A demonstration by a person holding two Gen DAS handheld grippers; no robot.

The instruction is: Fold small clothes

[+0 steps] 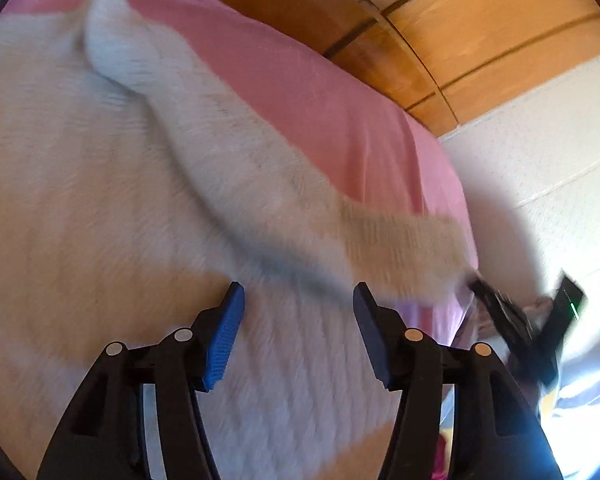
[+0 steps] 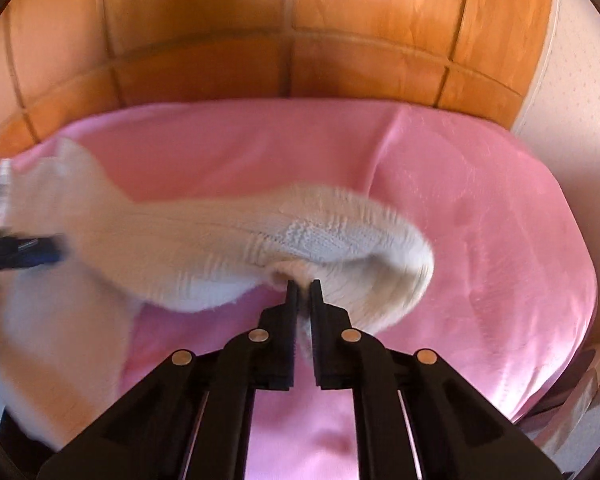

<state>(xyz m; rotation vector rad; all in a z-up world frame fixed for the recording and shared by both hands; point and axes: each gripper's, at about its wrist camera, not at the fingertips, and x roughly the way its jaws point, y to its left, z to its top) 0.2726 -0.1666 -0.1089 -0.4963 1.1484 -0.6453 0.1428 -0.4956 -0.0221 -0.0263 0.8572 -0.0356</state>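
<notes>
I see a bed under a pink sheet, backed by a glossy panelled wooden headboard — bright glare spots on it — with a pale speckled wall beside.

Bare pink sheet right of the white knit garment; wooden headboard blocks beyond.

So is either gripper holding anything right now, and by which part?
The right gripper pinches the white knit garment at the end of its sleeve. The left gripper is open, holding nothing.
</notes>
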